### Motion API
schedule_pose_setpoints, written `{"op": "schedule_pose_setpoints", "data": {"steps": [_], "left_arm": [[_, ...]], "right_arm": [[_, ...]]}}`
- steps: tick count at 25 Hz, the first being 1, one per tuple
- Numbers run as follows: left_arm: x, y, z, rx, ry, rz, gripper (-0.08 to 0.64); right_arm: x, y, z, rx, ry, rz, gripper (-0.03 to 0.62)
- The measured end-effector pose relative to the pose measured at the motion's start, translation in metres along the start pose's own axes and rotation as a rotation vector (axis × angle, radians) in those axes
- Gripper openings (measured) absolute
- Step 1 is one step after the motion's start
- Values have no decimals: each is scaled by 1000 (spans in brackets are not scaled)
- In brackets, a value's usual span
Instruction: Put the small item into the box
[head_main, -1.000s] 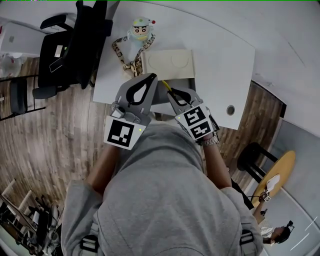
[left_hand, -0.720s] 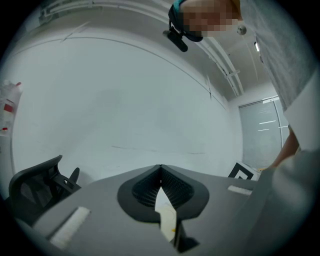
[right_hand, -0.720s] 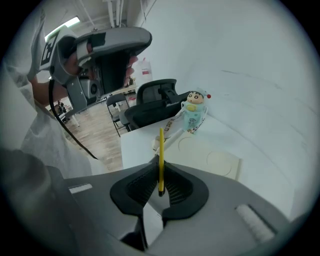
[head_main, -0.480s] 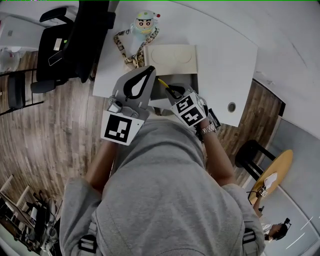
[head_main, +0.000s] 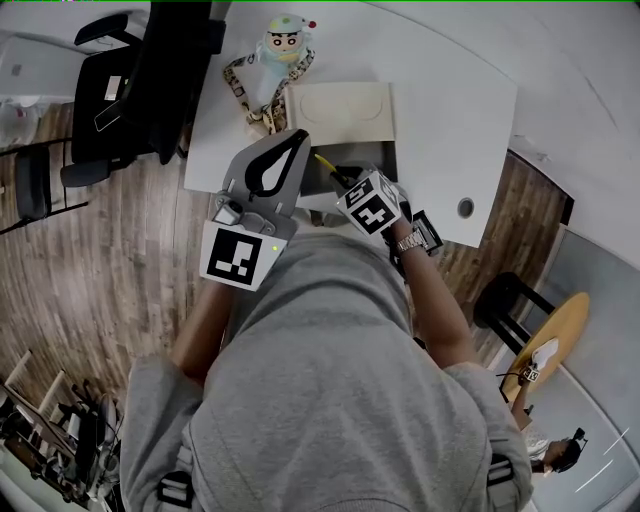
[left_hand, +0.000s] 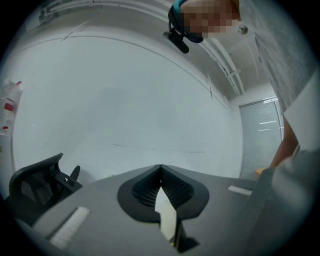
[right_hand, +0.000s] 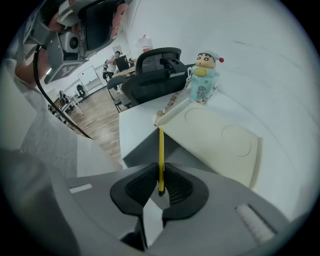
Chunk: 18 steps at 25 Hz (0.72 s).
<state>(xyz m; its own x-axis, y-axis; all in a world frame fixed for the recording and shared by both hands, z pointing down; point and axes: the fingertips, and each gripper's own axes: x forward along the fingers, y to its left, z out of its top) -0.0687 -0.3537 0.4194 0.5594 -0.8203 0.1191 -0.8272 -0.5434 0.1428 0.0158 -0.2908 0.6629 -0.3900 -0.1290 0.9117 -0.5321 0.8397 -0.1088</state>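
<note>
The small item is a thin yellow stick (right_hand: 161, 155), pinched upright between the jaws of my right gripper (right_hand: 161, 175). In the head view that gripper (head_main: 346, 181) hangs over the grey box (head_main: 372, 161), and the yellow stick (head_main: 327, 167) slants up-left toward the box's left rim. The box's cream lid (head_main: 341, 109) stands open behind it. My left gripper (head_main: 297, 137) is shut with nothing in it, its tip just left of the box. In its own view the left gripper (left_hand: 160, 171) points at a bare white wall.
A cartoon-figure cup (head_main: 285, 44) with a patterned lanyard (head_main: 252, 104) stands on the white table (head_main: 450, 120) behind the lid. A black office chair (head_main: 140, 80) is at the table's left edge. A round cable hole (head_main: 465, 208) is at the right.
My right gripper has moved forward over the box and turned, carrying the yellow stick with it. The left gripper has crept forward a little and stays shut.
</note>
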Motion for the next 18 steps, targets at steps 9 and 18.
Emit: {"op": "schedule_pose_setpoints", "data": {"steps": [9, 18], "left_arm": [[4, -1, -2, -2, 4, -14, 3], [8, -1, 0, 0, 6, -16, 3]], "right_arm": [[25, -14, -17, 54, 64, -13, 61], [41, -28, -38, 88, 159, -50, 61]]}}
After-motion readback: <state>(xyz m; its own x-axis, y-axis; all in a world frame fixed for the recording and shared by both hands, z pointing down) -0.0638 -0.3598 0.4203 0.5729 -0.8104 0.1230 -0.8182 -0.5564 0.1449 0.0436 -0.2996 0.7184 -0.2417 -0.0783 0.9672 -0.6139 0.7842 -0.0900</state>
